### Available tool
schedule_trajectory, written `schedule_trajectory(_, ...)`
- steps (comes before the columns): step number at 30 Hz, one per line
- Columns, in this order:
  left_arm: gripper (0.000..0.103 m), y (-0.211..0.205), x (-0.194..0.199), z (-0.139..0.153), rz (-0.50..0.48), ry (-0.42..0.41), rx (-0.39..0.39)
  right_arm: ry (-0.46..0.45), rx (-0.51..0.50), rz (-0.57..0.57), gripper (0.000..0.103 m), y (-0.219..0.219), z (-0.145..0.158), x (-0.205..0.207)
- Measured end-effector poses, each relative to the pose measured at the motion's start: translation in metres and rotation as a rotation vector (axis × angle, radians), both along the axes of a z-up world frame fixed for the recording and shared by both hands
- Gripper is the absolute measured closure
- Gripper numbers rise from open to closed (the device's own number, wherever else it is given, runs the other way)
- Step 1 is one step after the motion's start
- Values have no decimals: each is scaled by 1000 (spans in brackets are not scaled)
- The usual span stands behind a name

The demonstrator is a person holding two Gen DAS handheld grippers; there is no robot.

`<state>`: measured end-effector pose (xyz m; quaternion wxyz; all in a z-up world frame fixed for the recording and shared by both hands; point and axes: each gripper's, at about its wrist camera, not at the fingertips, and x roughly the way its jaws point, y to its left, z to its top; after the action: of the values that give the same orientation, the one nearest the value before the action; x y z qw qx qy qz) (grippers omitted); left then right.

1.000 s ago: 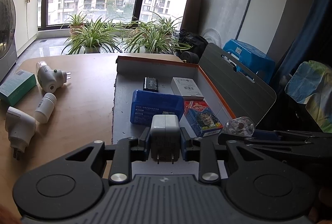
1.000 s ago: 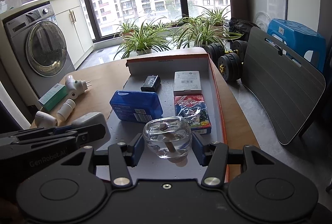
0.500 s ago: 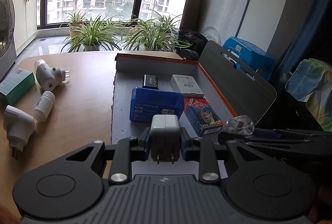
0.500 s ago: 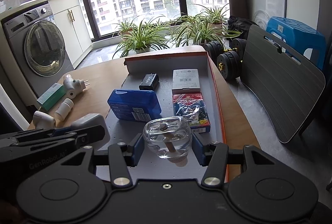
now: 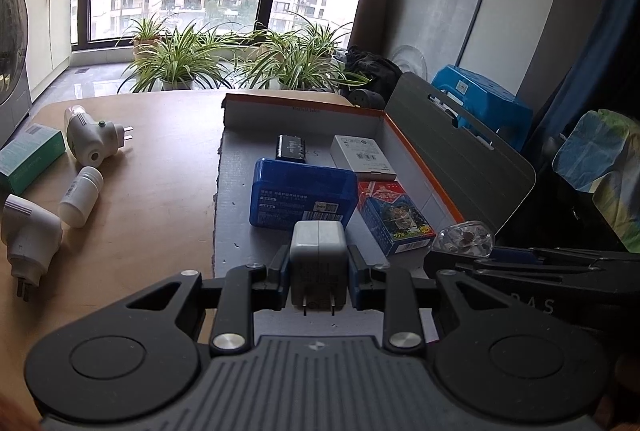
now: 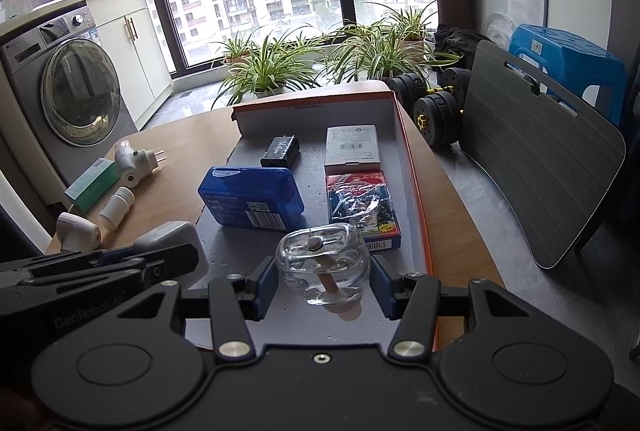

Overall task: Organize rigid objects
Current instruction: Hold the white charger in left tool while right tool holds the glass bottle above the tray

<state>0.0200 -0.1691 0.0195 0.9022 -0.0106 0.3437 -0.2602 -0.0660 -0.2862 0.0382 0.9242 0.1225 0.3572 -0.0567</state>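
On the bench my orange-rimmed box holds a blue case and a card pack marked "975". My left tongs, lettered "GenRobot.AI", pinch a white charger above the box; my right tongs clamp a glass bottle there too.
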Motion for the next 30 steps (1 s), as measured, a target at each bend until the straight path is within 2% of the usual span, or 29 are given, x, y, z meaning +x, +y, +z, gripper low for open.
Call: schedule_trajectory(30, 74, -2, 9, -10, 9, 25, 20, 38, 19, -33, 42, -13, -10, 13)
